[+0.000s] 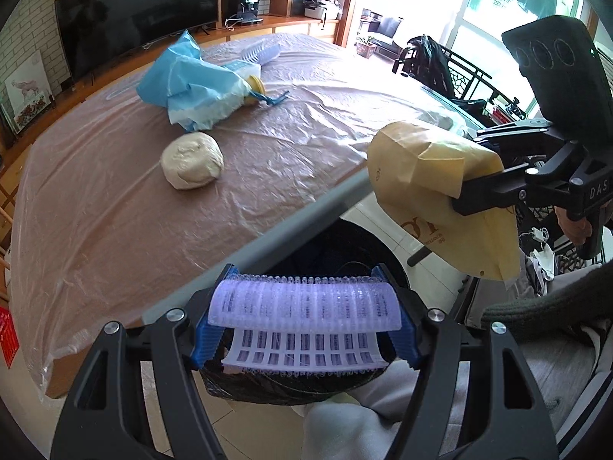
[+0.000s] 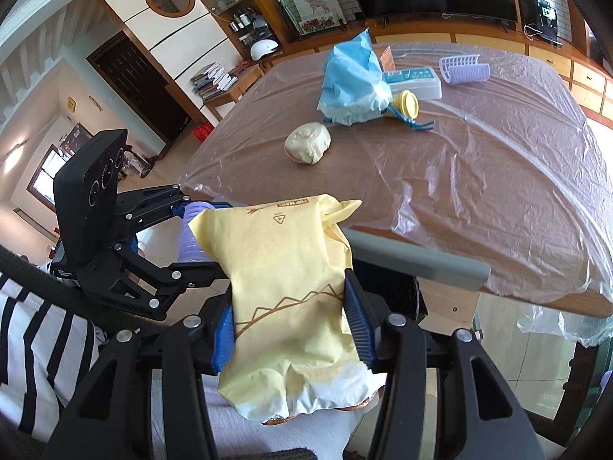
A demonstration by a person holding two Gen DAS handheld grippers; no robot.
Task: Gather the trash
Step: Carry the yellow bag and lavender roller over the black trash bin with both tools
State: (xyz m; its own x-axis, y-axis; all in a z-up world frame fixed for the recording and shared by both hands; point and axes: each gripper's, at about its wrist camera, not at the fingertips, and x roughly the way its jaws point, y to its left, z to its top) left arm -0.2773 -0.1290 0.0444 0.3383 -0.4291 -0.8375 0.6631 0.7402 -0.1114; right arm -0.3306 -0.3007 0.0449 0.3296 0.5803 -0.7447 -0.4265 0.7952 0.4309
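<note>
Off the table's (image 1: pixel 115 230) near edge, the left gripper (image 1: pixel 304 326) pinched a lilac hair roller (image 1: pixel 306 303) above the black-lined bin (image 1: pixel 329 245), not yet dropped. Right of it, the right gripper (image 2: pixel 291 329) clamped a yellow paper bag (image 2: pixel 283 287), also off the table. Judging by this, collecting was midway: on the table lay a pale crumpled wad (image 1: pixel 191 161), a blue plastic bag (image 1: pixel 191 84), a yellow cap (image 2: pixel 408 103), a white box (image 2: pixel 415 80) and another roller (image 2: pixel 463 69). Clear plastic sheeting covered the brown tabletop; a television (image 1: pixel 134 19) stood beyond, in a living room
</note>
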